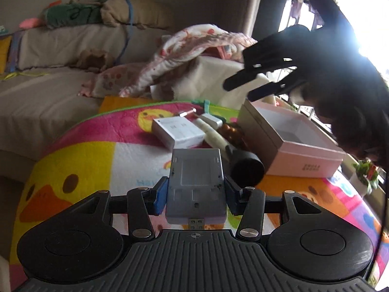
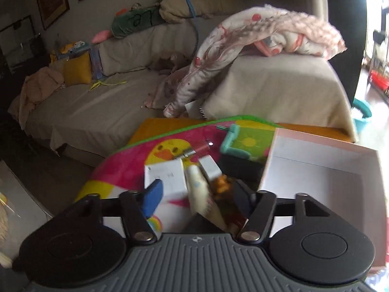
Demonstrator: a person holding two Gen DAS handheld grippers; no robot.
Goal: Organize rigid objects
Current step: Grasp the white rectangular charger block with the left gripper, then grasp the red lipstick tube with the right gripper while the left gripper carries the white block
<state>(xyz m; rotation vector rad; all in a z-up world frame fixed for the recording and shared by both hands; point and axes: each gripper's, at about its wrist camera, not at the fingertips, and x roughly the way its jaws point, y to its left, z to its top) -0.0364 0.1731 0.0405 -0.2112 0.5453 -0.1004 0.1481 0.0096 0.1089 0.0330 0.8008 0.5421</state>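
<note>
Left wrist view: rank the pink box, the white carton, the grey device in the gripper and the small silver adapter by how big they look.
1. pink box
2. grey device, though nearness to the camera inflates it
3. white carton
4. silver adapter

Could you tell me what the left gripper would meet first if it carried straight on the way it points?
Probably the black cylindrical mallet head, just beyond the grey flat box the left gripper holds; depth is unclear.

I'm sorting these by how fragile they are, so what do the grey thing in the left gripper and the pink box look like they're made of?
The grey device looks like matte moulded plastic: recessed panels and small clips on its face, with a metal USB plug at the near end. The pink box looks like rigid cardboard: thick straight walls, plain white lining, dull finish.
</note>
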